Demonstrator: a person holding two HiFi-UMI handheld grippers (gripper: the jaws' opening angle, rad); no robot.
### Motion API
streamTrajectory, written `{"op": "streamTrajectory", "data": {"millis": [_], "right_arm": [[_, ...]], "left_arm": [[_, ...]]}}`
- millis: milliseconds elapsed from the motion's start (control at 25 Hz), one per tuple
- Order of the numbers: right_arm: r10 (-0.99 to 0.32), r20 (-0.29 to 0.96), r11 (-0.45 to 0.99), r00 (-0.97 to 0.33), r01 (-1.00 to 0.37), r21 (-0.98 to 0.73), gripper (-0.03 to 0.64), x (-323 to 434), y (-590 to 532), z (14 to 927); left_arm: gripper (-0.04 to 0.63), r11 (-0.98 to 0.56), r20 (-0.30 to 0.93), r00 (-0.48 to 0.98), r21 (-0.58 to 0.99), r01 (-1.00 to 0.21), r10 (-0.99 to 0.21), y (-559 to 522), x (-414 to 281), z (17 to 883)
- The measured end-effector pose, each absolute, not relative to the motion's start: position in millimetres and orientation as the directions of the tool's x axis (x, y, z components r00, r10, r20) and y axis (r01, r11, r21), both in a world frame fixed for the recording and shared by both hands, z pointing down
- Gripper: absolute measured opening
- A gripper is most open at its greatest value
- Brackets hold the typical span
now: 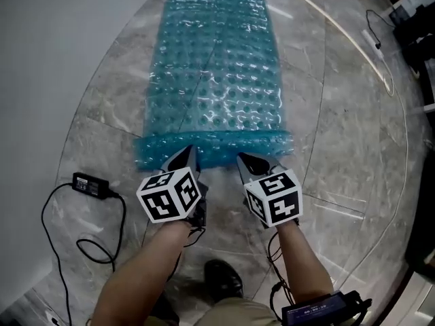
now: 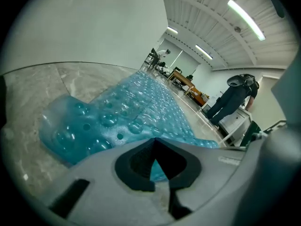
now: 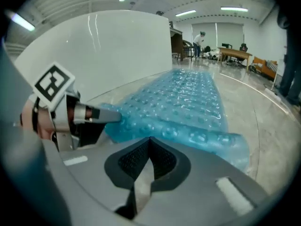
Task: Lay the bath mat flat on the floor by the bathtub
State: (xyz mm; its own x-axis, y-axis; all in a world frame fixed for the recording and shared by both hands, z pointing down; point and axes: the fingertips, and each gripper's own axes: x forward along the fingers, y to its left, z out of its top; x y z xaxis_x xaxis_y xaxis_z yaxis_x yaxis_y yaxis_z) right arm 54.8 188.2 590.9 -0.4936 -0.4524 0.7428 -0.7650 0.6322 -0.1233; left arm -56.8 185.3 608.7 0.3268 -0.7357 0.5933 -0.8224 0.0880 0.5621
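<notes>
A translucent blue bath mat [image 1: 214, 73] with bubble-like suction cups lies lengthwise on the grey stone floor, along the white bathtub wall [image 1: 54, 60]. Its near edge is curled up off the floor. My left gripper [image 1: 190, 153] and right gripper [image 1: 243, 158] sit side by side at that raised edge, jaws shut, tips meeting the mat. In the left gripper view the mat [image 2: 141, 107] shows blue right at the closed tips [image 2: 154, 140]. The right gripper view has the folded edge [image 3: 207, 140] just past the closed tips [image 3: 150, 139], with the left gripper [image 3: 94, 114] at the mat's other near corner.
A black power adapter [image 1: 92, 184] with a looped cable lies on the floor at the near left. The person's dark shoe [image 1: 223, 278] is behind the grippers. Cables and boxes [image 1: 380, 39] sit far right. A person [image 2: 230, 102] stands farther off in the room.
</notes>
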Motion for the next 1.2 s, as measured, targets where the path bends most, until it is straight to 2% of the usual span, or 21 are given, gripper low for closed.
{"op": "streamTrajectory", "data": {"millis": [80, 200, 360, 480, 760, 880, 1000, 1120, 1200], "right_arm": [[-0.494, 0.713, 0.631, -0.497, -0.769, -0.098, 0.006, 54, 172, 573], [-0.536, 0.724, 0.644, -0.435, -0.765, 0.018, 0.006, 47, 148, 575], [-0.538, 0.769, 0.676, -0.346, -0.722, 0.148, 0.006, 47, 147, 594], [-0.518, 0.787, 0.684, -0.335, -0.715, 0.146, 0.005, 52, 174, 598], [-0.487, 0.808, 0.7, -0.332, -0.702, 0.134, 0.006, 64, 240, 618], [-0.426, 0.833, 0.729, -0.352, -0.679, 0.086, 0.006, 66, 256, 610], [-0.401, 0.835, 0.742, -0.376, -0.668, 0.055, 0.006, 71, 252, 586], [-0.441, 0.831, 0.718, -0.34, -0.689, 0.099, 0.006, 80, 233, 584], [-0.411, 0.858, 0.719, -0.307, -0.689, 0.097, 0.006, 84, 235, 601]], "left_arm": [[0.008, 0.101, 0.603, 0.35, 0.587, -0.803, -0.717, 190, -55, 614], [0.008, 0.093, 0.597, 0.384, 0.614, -0.784, -0.704, 206, -50, 616], [0.008, 0.023, 0.531, 0.365, 0.588, -0.808, -0.765, 220, -43, 578], [0.008, -0.004, 0.507, 0.372, 0.588, -0.809, -0.777, 222, -35, 557], [0.008, 0.035, 0.576, 0.368, 0.568, -0.822, -0.73, 224, -37, 580], [0.008, 0.047, 0.62, 0.361, 0.541, -0.839, -0.696, 232, -39, 595], [0.008, -0.005, 0.648, 0.384, 0.507, -0.862, -0.658, 246, -32, 601], [0.008, -0.018, 0.68, 0.409, 0.504, -0.864, -0.608, 272, -25, 612], [0.008, 0.005, 0.704, 0.406, 0.503, -0.864, -0.582, 292, -20, 619]]}}
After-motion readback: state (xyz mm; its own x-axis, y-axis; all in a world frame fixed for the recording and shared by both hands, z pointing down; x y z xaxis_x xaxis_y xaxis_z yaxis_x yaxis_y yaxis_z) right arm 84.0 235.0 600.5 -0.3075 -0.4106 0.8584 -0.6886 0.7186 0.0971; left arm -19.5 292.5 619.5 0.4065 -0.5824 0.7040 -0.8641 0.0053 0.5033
